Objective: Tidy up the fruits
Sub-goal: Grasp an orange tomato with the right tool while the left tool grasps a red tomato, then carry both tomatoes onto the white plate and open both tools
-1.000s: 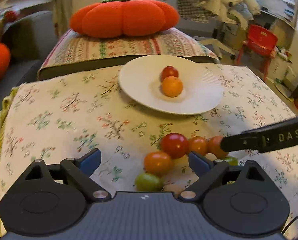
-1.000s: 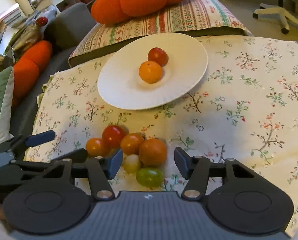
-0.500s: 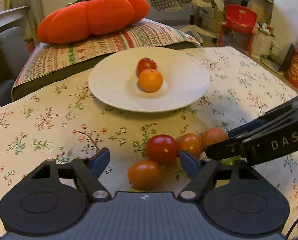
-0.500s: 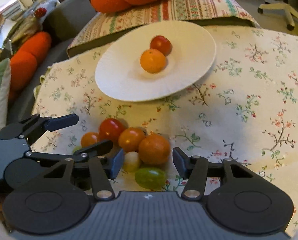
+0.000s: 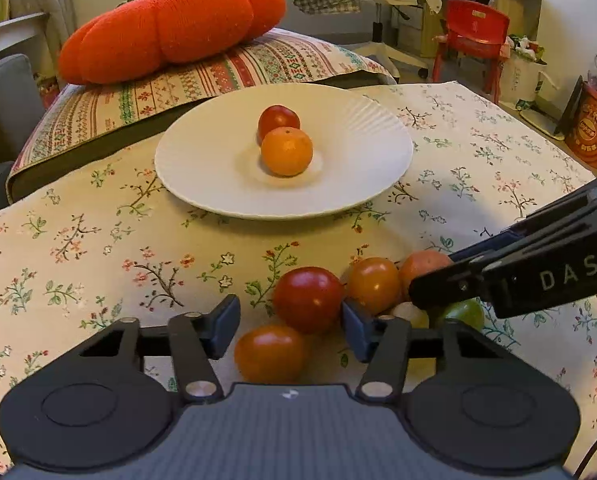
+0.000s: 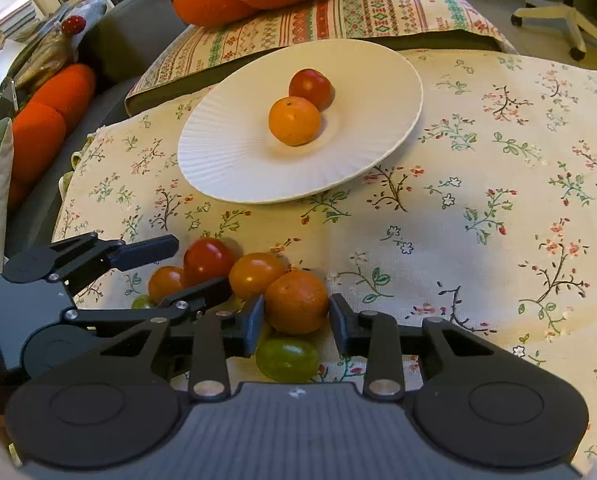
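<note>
Crowding fruit pile (image 6: 254, 280), right claw (image 6: 296, 318) closing around mandarin (image 6: 296, 300)

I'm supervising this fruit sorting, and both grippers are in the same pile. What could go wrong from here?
Both grippers' jaws have just been closing.
1. The left gripper straddles a red tomato and an orange tomato, so it may pinch both or squirt one out.
2. The right gripper grips the loose orange, packed beside a grape; lifting may set the pile rolling.
3. The two grippers nearly touch and could collide.
</note>
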{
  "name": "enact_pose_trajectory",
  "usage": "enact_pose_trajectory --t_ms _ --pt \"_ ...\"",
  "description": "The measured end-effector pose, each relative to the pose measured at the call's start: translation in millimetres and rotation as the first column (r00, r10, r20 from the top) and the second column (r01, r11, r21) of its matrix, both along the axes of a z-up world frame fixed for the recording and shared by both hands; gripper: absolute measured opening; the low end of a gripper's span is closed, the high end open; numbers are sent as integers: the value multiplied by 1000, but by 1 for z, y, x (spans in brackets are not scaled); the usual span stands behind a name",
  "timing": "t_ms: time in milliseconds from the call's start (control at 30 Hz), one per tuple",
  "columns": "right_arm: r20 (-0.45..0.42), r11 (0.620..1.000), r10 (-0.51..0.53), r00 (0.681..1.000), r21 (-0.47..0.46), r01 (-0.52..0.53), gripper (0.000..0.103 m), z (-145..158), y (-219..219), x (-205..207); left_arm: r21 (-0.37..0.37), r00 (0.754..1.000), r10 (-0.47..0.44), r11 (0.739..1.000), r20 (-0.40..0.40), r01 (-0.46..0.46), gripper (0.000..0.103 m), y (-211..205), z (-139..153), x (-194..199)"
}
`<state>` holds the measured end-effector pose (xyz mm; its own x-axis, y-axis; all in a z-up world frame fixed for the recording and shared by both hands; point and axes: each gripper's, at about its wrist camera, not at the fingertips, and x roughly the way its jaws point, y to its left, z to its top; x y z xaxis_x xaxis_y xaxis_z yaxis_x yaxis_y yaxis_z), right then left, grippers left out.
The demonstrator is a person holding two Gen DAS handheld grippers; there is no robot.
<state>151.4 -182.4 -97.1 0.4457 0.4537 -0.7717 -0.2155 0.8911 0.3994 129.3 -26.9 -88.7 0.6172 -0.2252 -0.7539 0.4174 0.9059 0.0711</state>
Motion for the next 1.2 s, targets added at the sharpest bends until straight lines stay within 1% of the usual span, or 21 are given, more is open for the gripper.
enact_pose_trajectory --t_ms 67,100,133,567,800,1000,1200 --pt "1 1000 1 1000 -3 -1 31 1 0 -1 -6 1000 -2 1000 -2 2 25 -1 0 0" --pt "2 1000 0 1000 -4 0 31 1 0 -1 -6 1000 -4 1000 2 4 23 -2 0 0" --pt "2 1000 -1 1000 -6 1 31 1 0 -1 -5 1000 -7 1000 4 7 18 -2 0 0" --pt "11 1000 -16 1000 13 16 31 8 -4 -1 -20 1000 -6 1000 12 7 17 -2 0 -1" --pt "14 999 -29 999 24 29 31 10 -9 -1 -59 1000 5 998 11 -4 17 1 5 -1" --pt "25 997 -59 998 43 58 31 16 -20 1 -110 999 32 993 10 -31 17 9 18 1" --pt "66 991 -112 992 78 107 31 25 -38 4 -169 997 68 984 43 -60 17 20 34 5"
